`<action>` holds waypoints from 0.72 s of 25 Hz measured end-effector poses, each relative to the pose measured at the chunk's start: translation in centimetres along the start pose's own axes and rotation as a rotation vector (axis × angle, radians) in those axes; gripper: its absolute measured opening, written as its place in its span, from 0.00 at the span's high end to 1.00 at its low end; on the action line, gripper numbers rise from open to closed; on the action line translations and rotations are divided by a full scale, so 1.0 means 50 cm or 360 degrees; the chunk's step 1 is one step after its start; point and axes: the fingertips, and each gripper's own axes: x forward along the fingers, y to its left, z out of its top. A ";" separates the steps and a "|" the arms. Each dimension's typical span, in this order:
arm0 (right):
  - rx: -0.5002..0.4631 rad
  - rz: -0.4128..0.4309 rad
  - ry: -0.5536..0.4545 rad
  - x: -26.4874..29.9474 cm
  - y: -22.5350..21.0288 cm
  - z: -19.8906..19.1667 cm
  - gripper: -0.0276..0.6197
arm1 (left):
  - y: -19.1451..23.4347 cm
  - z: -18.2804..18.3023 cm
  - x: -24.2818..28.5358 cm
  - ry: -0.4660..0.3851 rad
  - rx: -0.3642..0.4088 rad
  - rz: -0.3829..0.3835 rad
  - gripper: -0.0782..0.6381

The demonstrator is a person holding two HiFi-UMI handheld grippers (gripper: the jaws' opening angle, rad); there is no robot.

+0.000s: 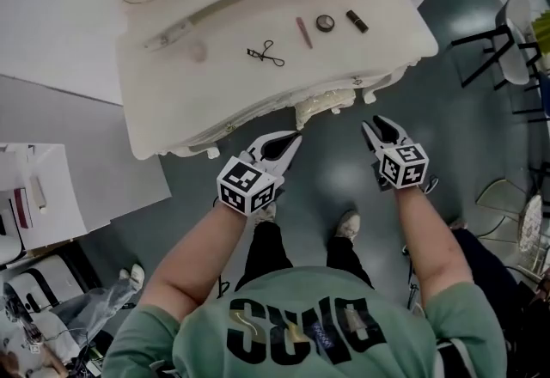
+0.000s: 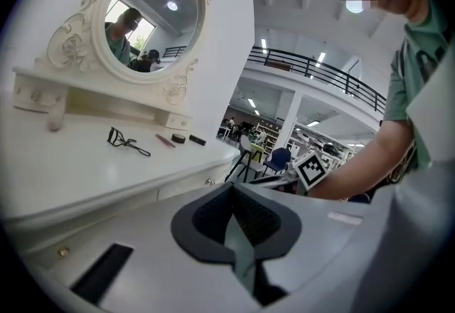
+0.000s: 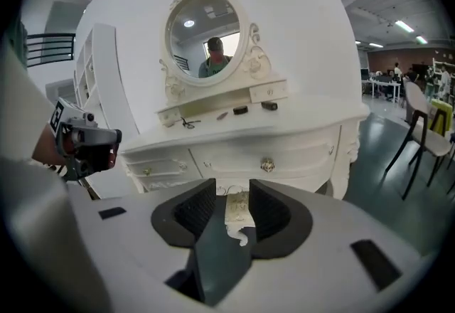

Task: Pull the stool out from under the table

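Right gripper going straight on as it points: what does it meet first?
Probably the carved cream stool tucked under the dressing table: it shows straight ahead between the right gripper's open jaws. Depth is unclear, so the table's front apron might come first.

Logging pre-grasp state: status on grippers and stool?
Left gripper shut, empty. Right gripper open, empty, short of stool. Stool tucked under table, untouched. No obstruction seen in front.

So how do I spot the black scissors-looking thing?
Find the white dressing table with the oval mirror. On its top lie a few small things in a row. The eyelash curler is the thin black one with looped handles, left of the pink stick, round pot and dark tube.
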 end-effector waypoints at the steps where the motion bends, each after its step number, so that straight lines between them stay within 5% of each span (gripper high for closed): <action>1: 0.0007 0.0002 0.0022 0.033 -0.009 -0.025 0.76 | 0.017 -0.014 0.009 -0.0002 -0.0011 -0.0006 0.88; 12: 0.0269 0.0055 0.0141 0.368 -0.089 -0.336 0.68 | 0.173 -0.245 0.137 -0.0021 -0.0041 -0.0068 0.88; 18: 0.0416 0.0051 0.0080 0.473 -0.108 -0.411 0.64 | 0.215 -0.358 0.144 -0.0013 -0.0045 -0.0061 0.88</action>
